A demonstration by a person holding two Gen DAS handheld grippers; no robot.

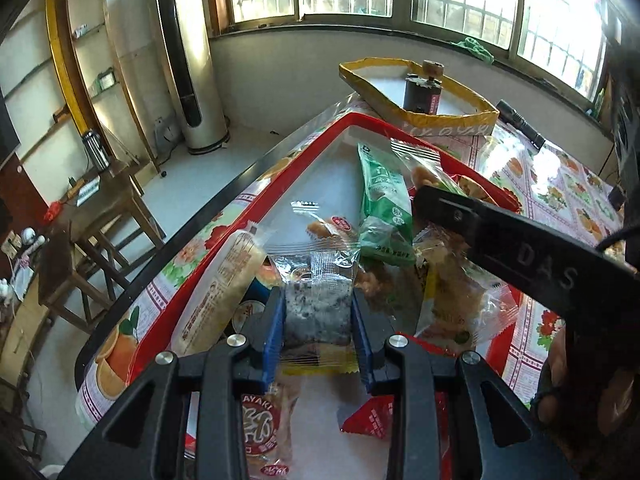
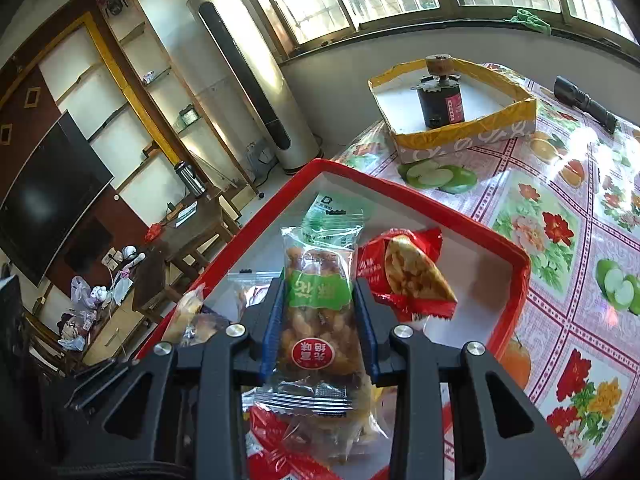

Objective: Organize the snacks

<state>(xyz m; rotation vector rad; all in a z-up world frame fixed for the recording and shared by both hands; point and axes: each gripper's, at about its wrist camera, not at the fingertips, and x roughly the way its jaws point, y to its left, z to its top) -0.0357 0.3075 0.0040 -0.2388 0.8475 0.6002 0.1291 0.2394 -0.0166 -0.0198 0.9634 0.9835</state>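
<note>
A red tray [image 1: 280, 178] on the table holds several wrapped snacks. My left gripper [image 1: 318, 312] is shut on a clear packet with a dark speckled bar [image 1: 316, 304], held over the tray's near end. Around it lie a long cream packet [image 1: 224, 280], a green packet [image 1: 384, 204] and clear bags of brown pastry [image 1: 452, 300]. The other gripper's black body [image 1: 520, 248] crosses the upper right of this view. My right gripper [image 2: 320, 308] is shut on a clear packet of brown twisted pastry with a green label [image 2: 320, 312], above the red tray [image 2: 516, 264]. A red packet [image 2: 404, 272] lies beside it.
A yellow-edged cardboard box [image 2: 460, 136] with a black motor [image 2: 440, 100] in it stands past the tray. A black torch [image 2: 584, 104] lies at the far right on the flowered tablecloth [image 2: 560, 240]. The table edge drops to the floor on the left, near a tower fan [image 2: 256, 80].
</note>
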